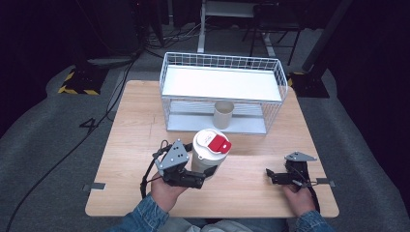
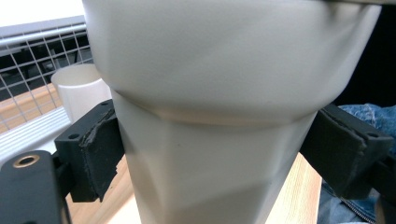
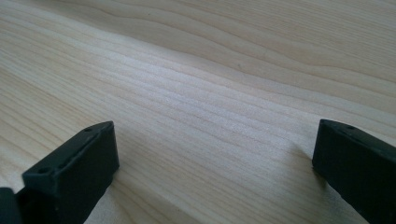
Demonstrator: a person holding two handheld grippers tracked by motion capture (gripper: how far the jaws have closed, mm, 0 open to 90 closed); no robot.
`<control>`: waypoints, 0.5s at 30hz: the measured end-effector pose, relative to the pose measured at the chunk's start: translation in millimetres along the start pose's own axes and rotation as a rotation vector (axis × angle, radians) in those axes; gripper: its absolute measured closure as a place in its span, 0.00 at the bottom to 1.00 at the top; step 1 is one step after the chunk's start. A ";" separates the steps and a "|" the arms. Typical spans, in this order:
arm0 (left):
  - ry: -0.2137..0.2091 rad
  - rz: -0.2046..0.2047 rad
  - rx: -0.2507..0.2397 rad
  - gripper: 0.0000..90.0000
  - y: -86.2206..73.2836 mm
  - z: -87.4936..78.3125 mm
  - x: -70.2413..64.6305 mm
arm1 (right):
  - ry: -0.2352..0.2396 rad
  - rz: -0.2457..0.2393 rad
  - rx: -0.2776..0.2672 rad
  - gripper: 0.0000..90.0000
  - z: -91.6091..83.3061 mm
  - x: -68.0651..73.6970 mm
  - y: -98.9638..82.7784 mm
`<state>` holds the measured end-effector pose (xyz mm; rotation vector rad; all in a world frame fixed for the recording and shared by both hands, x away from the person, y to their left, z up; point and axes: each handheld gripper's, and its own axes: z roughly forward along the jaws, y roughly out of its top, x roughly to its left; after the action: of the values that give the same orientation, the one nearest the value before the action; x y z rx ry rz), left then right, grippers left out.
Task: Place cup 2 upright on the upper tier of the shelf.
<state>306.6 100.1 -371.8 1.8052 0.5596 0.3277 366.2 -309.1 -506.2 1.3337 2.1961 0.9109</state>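
Tumbler clamped in left gripper jaws near table's front edge; right gripper jaws spread, empty

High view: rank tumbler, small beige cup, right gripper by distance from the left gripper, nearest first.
1. Tumbler with the red-and-white lid: between the jaws of the left gripper, front centre of the table.
2. Small beige cup: farther back, on the wire rack's lower shelf.
3. Right gripper: off at the table's front right.

Bare light wooden tabletop lies open between the two grippers. Forward passage is blocked by the white wire two-tier rack; a beige cylindrical cup occupies its lower tier, open shelf space either side.
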 end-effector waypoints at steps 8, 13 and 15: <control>-0.013 0.008 -0.001 0.15 19.3 1.0 6.0 | 0.000 0.002 0.000 0.00 0.2 0.4 0.2; -0.006 0.016 0.002 0.15 29.5 5.3 10.9 | 0.001 0.002 0.000 0.01 0.2 0.4 0.2; 0.002 0.022 0.002 0.15 33.9 7.7 12.6 | 0.001 0.002 0.000 0.01 0.2 0.4 0.2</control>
<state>328.0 92.7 -342.6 1.8142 0.5422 0.3442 366.2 -308.7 -506.2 1.3364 2.1955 0.9123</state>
